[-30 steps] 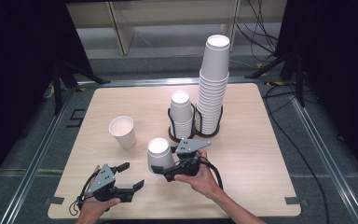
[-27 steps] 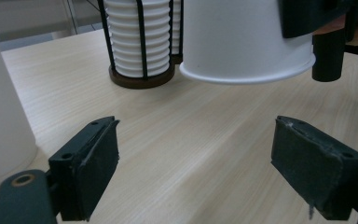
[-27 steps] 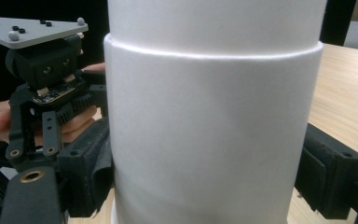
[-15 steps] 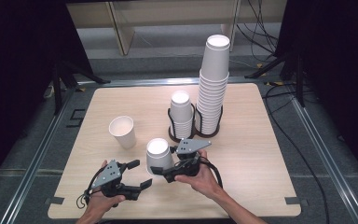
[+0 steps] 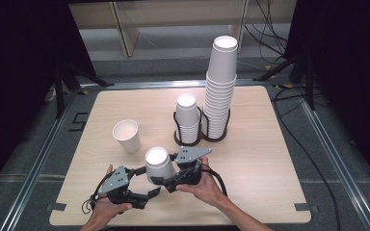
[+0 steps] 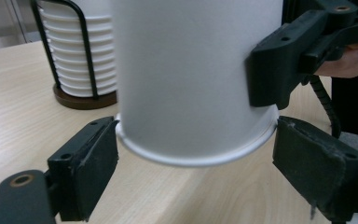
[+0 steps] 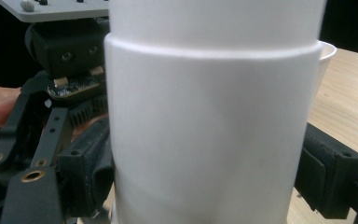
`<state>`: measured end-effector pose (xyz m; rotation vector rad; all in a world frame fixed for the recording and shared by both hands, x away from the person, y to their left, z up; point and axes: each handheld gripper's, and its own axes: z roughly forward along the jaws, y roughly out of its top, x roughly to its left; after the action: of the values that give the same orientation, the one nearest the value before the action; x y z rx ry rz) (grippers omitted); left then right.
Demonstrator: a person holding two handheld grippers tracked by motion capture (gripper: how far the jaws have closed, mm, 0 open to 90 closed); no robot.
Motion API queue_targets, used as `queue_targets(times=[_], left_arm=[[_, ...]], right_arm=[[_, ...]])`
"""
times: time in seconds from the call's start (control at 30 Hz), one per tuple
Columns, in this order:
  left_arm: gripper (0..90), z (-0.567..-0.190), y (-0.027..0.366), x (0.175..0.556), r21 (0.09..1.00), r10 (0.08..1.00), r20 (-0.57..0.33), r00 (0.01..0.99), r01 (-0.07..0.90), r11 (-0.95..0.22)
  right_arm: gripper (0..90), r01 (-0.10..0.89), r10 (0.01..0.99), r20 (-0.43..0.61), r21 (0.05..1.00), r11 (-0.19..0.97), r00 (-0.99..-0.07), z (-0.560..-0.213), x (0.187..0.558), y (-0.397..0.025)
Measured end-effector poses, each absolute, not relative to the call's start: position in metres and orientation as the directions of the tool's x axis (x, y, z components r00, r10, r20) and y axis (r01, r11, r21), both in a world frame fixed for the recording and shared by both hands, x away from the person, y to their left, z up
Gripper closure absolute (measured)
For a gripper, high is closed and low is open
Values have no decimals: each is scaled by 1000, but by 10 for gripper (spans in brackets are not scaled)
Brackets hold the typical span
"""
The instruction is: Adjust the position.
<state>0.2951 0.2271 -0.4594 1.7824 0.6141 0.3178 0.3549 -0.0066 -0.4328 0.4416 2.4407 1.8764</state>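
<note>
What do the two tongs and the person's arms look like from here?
Both are black two-jaw tools. The left tongs and right tongs each carry a grey three-cornered plate on top, dotted with small holes or screws. Their jaws end in flat black pads, frayed at the edges, on arms with brass-ringed pivot holes. A black cable trails from each. The forearms are bare, with no sleeves or gloves in view.
</note>
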Motion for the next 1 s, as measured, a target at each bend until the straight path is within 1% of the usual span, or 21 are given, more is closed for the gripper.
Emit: queue_targets(times=[0.03,0.07,0.23,0.27,0.3,0.33,0.37,0.4,0.43,0.47,0.53,0.57,0.63,0.73,0.83,0.9,0.93,0.97,1.0], left_arm=[[109,-461,224,296,955,553,-93,828,231,-185],[95,-459,223,295,951,564,-91,820,241,-196],[72,-460,221,294,957,580,-96,809,235,-170],[66,-459,221,294,957,581,-98,808,236,-167],[65,-458,221,293,954,590,-93,802,242,-179],[59,-458,221,293,954,592,-94,801,243,-178],[46,-459,220,293,955,593,-100,799,244,-168],[39,-459,219,294,958,590,-105,801,241,-155],[36,-459,219,293,957,594,-106,797,244,-155],[30,-459,218,293,958,592,-109,799,244,-153],[26,-459,218,293,957,592,-103,800,242,-162],[26,-459,218,293,957,592,-106,799,245,-158],[25,-459,218,292,956,591,-110,799,248,-157],[29,-459,218,292,956,598,-95,796,240,-167],[33,-457,218,289,954,608,-68,791,230,-191],[43,-457,219,290,954,609,-71,790,231,-189],[47,-457,219,290,955,606,-75,792,233,-186],[52,-458,219,290,959,601,-68,796,218,-181],[58,-458,219,290,960,602,-60,797,212,-185]], right_arm=[[179,190,236,134,954,234,-962,-433,355,-6],[179,185,229,132,956,227,-964,-434,355,-5],[180,192,236,138,956,222,-962,-435,353,-4],[181,200,216,155,958,207,-964,-436,353,-2],[181,187,235,133,956,225,-963,-435,352,-3],[180,184,225,137,962,202,-965,-437,352,-1],[181,206,232,155,955,215,-960,-436,350,-1],[180,193,229,142,957,216,-963,-436,351,0],[180,210,214,166,957,200,-962,-438,350,2],[180,197,226,147,956,216,-963,-437,349,2],[181,205,218,157,954,218,-963,-438,347,4],[181,190,218,141,957,221,-966,-439,348,5],[180,192,219,144,957,215,-965,-439,347,5],[179,182,216,136,960,213,-967,-439,348,5],[173,195,207,154,961,194,-966,-441,348,5],[167,191,204,151,963,193,-967,-441,348,5],[164,202,222,157,959,201,-962,-440,347,5],[161,187,217,141,961,205,-966,-439,347,4],[159,202,213,157,957,208,-964,-439,346,5]])
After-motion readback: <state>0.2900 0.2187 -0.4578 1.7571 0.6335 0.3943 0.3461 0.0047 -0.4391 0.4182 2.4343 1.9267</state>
